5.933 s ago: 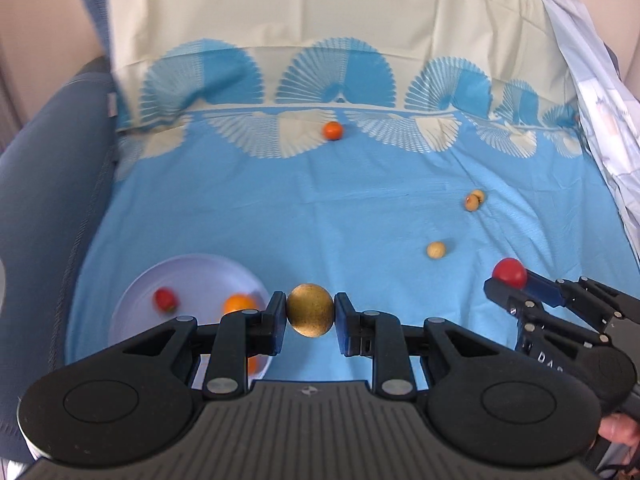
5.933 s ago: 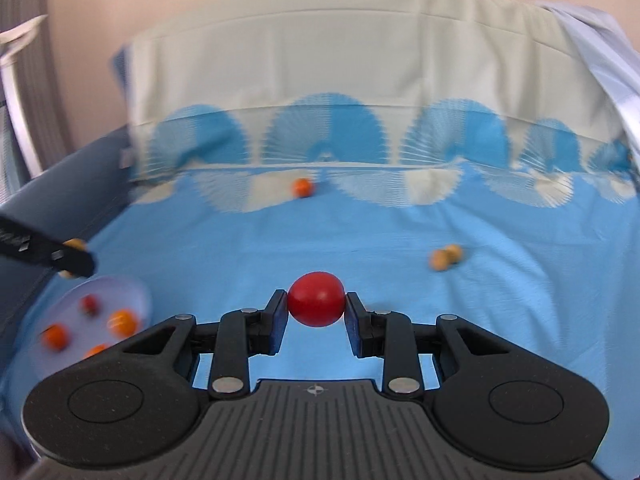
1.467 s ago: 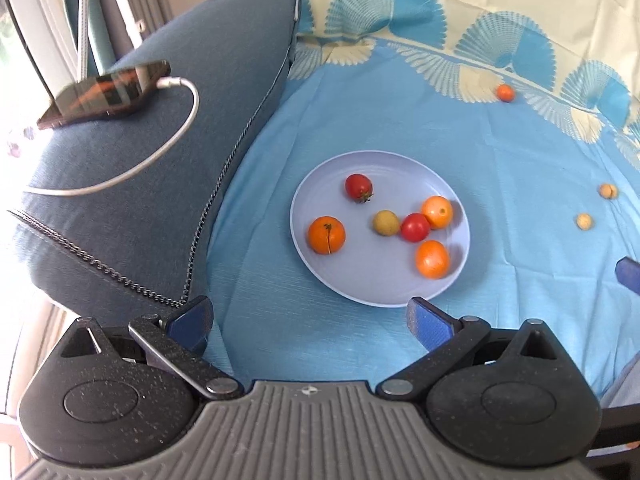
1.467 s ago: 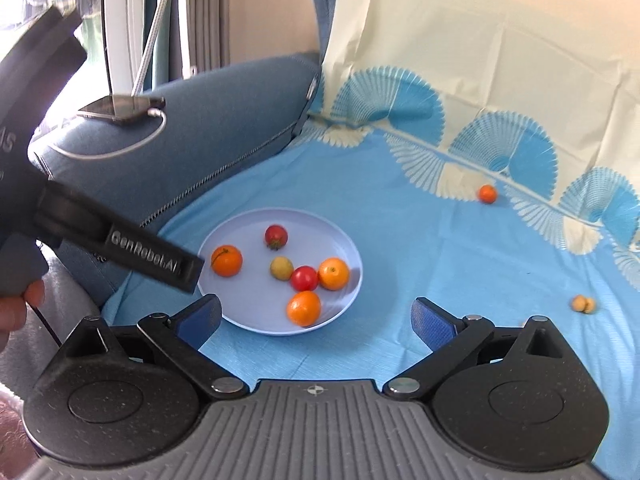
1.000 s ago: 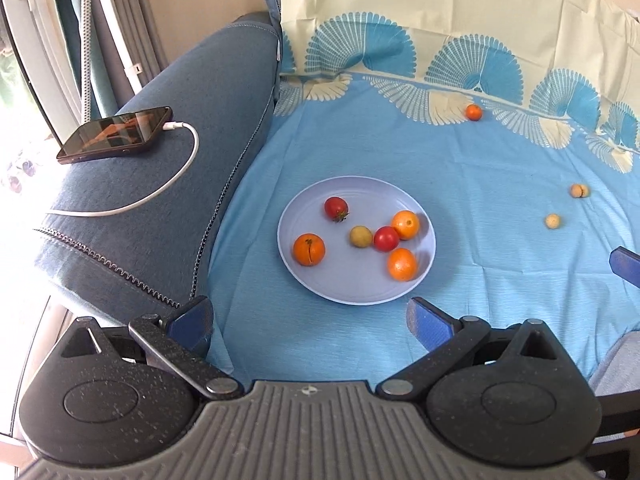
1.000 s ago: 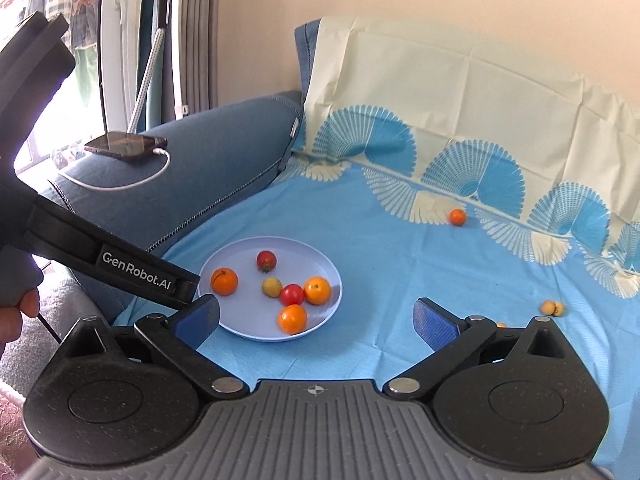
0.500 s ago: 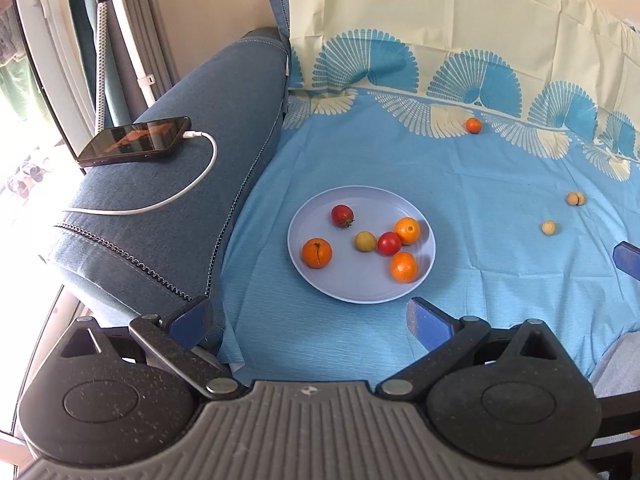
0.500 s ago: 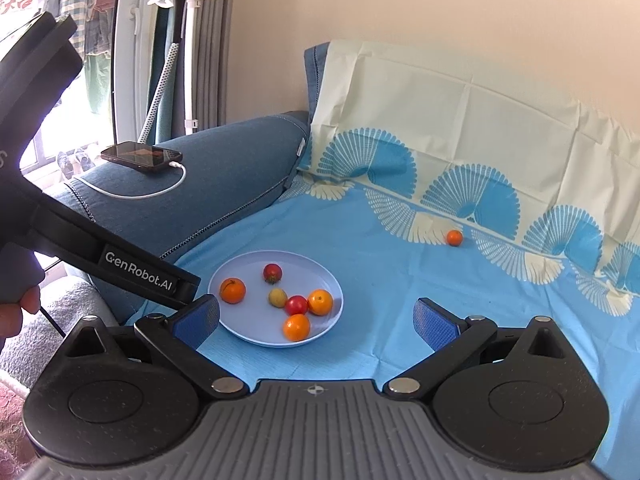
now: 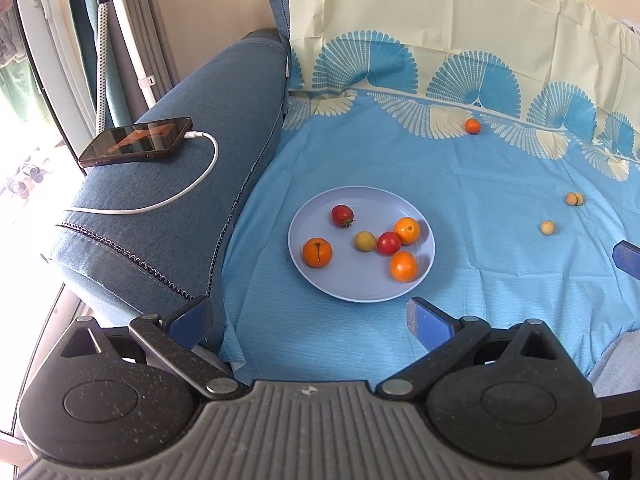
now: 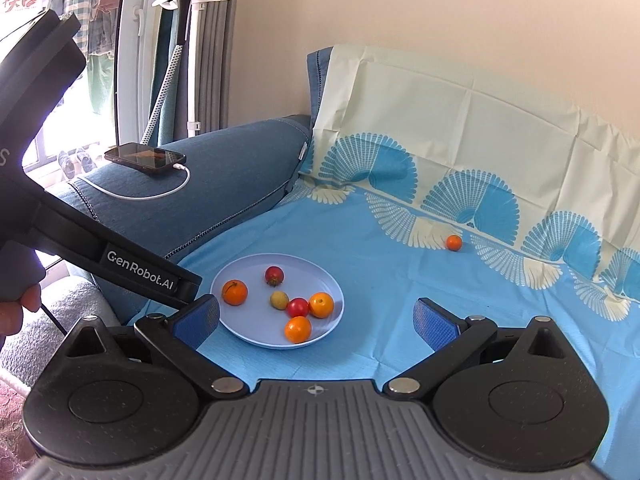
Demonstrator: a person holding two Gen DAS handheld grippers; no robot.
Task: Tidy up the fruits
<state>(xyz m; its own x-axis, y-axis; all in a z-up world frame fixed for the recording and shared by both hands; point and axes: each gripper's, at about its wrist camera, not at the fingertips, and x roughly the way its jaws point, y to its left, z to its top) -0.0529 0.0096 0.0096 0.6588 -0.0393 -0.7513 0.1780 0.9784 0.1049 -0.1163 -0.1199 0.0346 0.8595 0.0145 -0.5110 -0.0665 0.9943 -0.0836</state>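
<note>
Left wrist: plate (image 9: 304, 272) smaller vs 0.5s ago, maybe pulled back.

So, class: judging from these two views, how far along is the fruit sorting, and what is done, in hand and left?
Done: six fruits sit on the plate. In hand: nothing; the left gripper and right gripper are open and empty. Left: the lone orange by the sofa back, the single pale fruit and the touching pale pair lie on the sheet.

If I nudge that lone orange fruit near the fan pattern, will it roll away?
Probably: the orange fruit looks round and rests free on the smooth blue sheet. The soft sofa beneath may slow it. It looks small, so likely light.
</note>
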